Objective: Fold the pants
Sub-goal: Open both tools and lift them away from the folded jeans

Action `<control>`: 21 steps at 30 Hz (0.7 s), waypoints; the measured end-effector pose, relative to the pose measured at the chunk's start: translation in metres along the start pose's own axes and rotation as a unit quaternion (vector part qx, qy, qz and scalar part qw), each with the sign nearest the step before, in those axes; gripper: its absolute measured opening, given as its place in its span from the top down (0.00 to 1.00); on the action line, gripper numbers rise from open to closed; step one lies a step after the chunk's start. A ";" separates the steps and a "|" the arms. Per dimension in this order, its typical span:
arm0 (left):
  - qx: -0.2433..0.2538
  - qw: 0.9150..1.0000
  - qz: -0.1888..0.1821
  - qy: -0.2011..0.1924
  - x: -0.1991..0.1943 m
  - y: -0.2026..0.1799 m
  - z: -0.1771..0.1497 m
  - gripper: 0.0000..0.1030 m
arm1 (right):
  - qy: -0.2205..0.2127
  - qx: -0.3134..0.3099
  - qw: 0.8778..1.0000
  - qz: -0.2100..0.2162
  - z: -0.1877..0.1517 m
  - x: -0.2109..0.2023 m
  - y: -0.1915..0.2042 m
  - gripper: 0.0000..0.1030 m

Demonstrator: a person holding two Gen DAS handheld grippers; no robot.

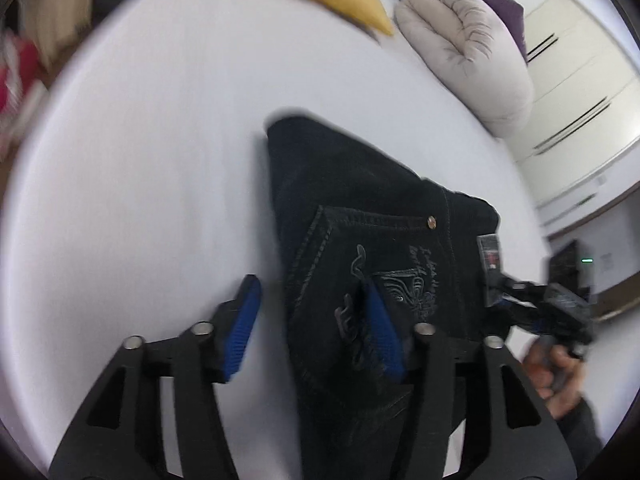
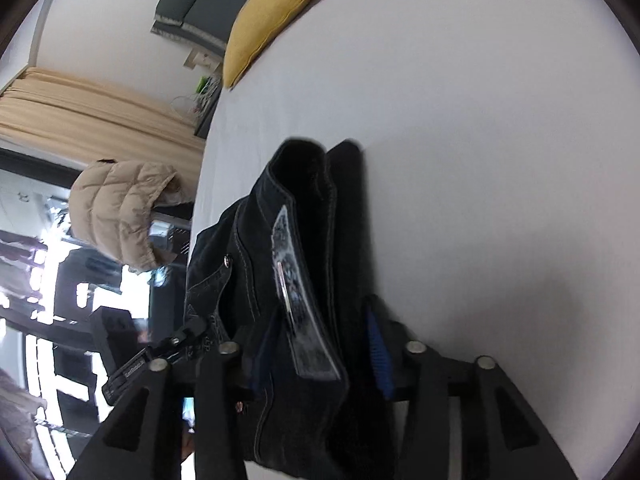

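Blue-padded jaws of the left gripper [image 1: 316,328] stand apart, one pad over the white bed sheet [image 1: 160,152], the other over the dark denim pants [image 1: 360,220]. Those of the right gripper [image 2: 320,344] stand apart astride the pants' waistband, with no visible clamping. Folding appears largely complete: the pants lie on the sheet as a compact layered bundle, leaving perhaps withdrawal or final smoothing.
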State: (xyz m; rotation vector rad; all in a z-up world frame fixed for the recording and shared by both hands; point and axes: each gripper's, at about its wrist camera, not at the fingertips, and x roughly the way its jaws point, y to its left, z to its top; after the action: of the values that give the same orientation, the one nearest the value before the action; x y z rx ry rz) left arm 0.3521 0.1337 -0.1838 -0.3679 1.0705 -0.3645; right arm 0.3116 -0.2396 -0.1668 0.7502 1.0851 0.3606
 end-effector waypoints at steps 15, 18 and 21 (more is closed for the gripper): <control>0.221 0.815 0.285 -0.453 -0.278 -0.196 -0.161 0.00 | -0.434 -0.271 0.846 -0.154 -0.138 -0.248 0.182 0.00; 0.221 0.831 0.273 -0.431 -0.305 -0.209 -0.174 0.00 | -0.480 -0.298 0.808 -0.166 -0.165 -0.287 0.214 0.00; 0.216 0.832 0.273 -0.432 -0.331 -0.220 -0.190 0.00 | -0.512 -0.301 0.790 -0.150 -0.189 -0.324 0.237 0.00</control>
State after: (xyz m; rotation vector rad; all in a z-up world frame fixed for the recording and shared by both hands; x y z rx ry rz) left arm 0.0149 0.0704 0.0926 0.1972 0.1448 0.0987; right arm 0.0208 -0.1989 0.1659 0.1007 0.0012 -0.0227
